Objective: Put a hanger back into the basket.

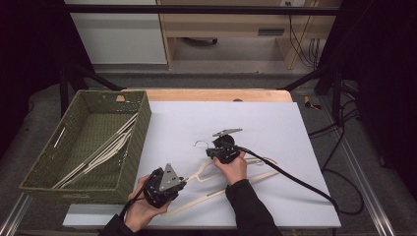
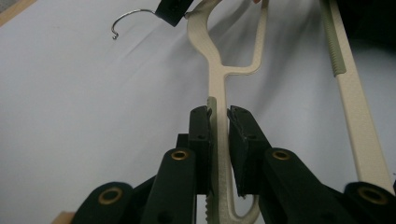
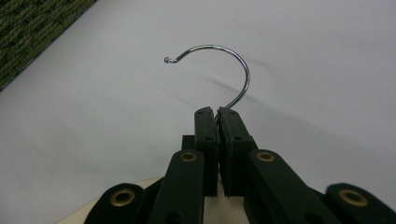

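Both grippers on one hanger (image 1: 223,179), which lay on the white surface (image 1: 275,123) just right of the basket (image 1: 34,169).

Left gripper (image 1: 164,184): my jaws were nearly closed on the hanger's cream arm — in the left gripper view the arm ran straight up between the pads, with only a thin gap on the right side. Grip sat near the left shoulder end.

Right gripper (image 1: 223,150): jaws pinched fully together at the base of the metal hook (image 3: 224,65), which curled up and away from the pads in the right gripper view.

Key relation: the hanger's long axis ran from my left jaws, low and near the person, up and right across the surface; the neck and hook sat further out, in my right jaws. The basket lay to the left, its long side roughly along the depth of the surface, and already held several hangers (image 1: 98,152). My left gripper was the nearer one to it.

Judgement: the lift would need both grips raised together, then the axis swung to match the basket's length.
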A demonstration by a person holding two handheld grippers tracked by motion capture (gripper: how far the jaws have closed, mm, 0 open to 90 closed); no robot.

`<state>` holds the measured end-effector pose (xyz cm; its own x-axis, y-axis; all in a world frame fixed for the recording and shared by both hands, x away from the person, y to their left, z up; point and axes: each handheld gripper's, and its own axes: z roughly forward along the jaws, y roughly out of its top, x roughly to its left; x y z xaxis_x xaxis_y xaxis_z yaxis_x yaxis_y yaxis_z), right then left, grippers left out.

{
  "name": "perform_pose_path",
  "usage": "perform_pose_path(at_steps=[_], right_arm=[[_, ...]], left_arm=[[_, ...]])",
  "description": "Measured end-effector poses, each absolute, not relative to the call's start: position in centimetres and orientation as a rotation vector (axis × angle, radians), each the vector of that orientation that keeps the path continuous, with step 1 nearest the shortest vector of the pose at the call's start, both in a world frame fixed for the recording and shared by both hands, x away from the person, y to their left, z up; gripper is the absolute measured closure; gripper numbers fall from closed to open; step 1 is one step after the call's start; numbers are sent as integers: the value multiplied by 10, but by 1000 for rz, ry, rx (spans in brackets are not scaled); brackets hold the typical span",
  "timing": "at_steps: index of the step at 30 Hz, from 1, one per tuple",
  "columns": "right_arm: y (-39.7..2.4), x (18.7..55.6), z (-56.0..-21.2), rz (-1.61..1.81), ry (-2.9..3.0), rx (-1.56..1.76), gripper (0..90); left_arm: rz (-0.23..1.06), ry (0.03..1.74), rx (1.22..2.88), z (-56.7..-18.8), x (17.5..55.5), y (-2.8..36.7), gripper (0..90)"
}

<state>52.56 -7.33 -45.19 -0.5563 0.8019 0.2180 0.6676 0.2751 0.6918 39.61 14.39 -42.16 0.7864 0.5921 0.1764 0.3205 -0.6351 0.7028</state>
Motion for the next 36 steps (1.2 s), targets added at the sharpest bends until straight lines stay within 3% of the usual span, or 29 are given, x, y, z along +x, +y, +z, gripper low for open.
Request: perform_pose_path(at_steps=[12, 14, 15, 17, 21, 23, 24, 25, 27, 32, 36], right_arm=[[-76, 512, -445, 1209, 2271, 1368, 896], [-77, 511, -444, 1213, 2267, 1368, 897], [-78, 509, -445, 1222, 2264, 1353, 897], [-78, 507, -444, 1229, 2258, 1342, 897], [-79, 503, -442, 1246, 2247, 1310, 897], [-81, 501, -440, 1257, 2242, 1302, 897], [-81, 501, -440, 1257, 2242, 1302, 897], [-82, 499, -439, 1279, 2236, 1292, 897], [-83, 496, -437, 1297, 2226, 1279, 896], [-87, 492, -433, 1323, 2220, 1239, 896], [-91, 487, -428, 1357, 2201, 1218, 896]], left_arm=[[492, 681, 2362, -447, 396, 135, 792], [524, 681, 2356, -447, 396, 136, 899], [472, 688, 2335, -445, 397, 138, 899], [500, 684, 2331, -445, 397, 139, 891], [468, 707, 2266, -441, 403, 140, 764], [459, 708, 2252, -439, 405, 141, 648], [448, 717, 2222, -437, 408, 141, 648], [405, 725, 2184, -432, 414, 140, 523], [367, 733, 2155, -429, 421, 138, 437], [288, 745, 2126, -427, 437, 127, 378], [204, 757, 2122, -432, 453, 112, 436]])
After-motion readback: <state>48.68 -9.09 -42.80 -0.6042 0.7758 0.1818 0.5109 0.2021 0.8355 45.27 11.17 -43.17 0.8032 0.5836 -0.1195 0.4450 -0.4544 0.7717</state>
